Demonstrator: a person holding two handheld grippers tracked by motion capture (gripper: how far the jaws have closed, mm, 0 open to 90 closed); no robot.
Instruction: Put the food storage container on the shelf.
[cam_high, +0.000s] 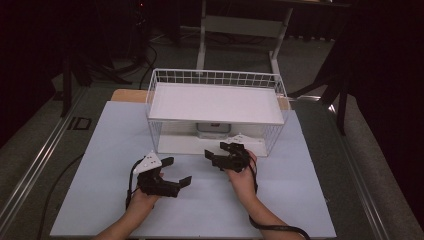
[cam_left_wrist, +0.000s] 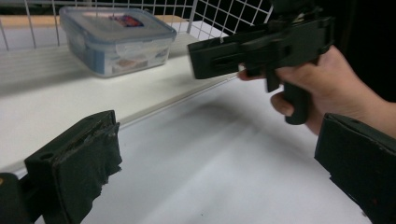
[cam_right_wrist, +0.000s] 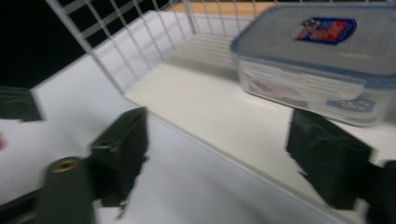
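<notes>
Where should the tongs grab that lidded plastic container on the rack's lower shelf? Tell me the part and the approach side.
Grip the plastic container across its two side walls, just under the lid rim. Come in level from the rack's open front, since the upper shelf blocks any approach from above. The right tongs are open and nearest, facing the container's front wall.

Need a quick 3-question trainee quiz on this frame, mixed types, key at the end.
1. True or false: the lidded container sits on the top shelf of the wire rack.
2. Which gripper is nearer the rack's open front? A) left gripper B) right gripper
3. Fill in: both grippers' jaws are ____, with nothing between them.

Key:
1. False. It sits on the lower shelf, under the top one.
2. B. It is at the rack's front edge; the left one hangs back over the table.
3. Open.
</notes>
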